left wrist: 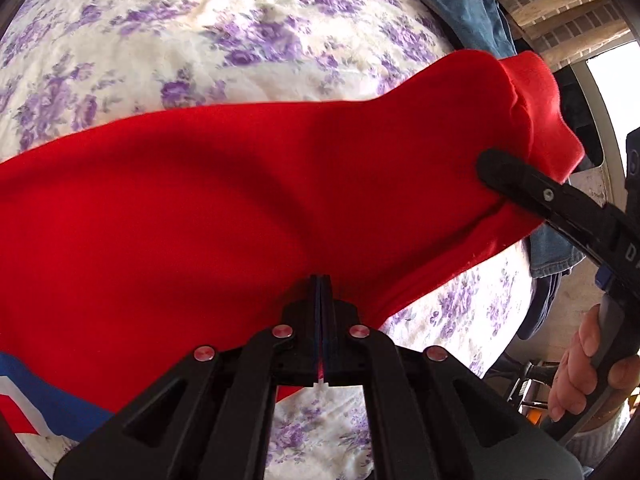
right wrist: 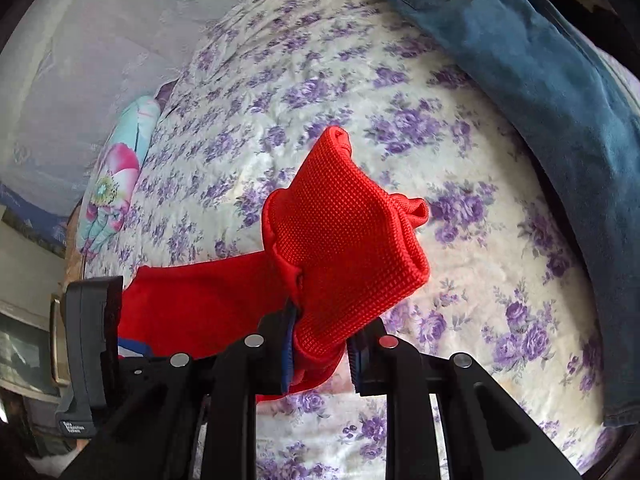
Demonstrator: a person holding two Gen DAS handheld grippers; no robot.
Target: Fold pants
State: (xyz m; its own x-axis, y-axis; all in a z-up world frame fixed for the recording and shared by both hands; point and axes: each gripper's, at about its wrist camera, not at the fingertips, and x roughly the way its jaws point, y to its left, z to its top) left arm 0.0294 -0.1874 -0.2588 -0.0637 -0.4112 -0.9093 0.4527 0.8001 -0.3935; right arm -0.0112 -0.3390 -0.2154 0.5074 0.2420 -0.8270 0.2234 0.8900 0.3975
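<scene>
Red pants hang stretched above the floral bedspread, left gripper pinching the edge, right gripper clamping the ribbed cuff.

i'm looking over a bed with a purple-flowered sheet, a floral pillow lying against the pale wall.

The red pants, with a blue-and-white stripe, hang stretched above the bed, ribbed cuff bunched.
</scene>
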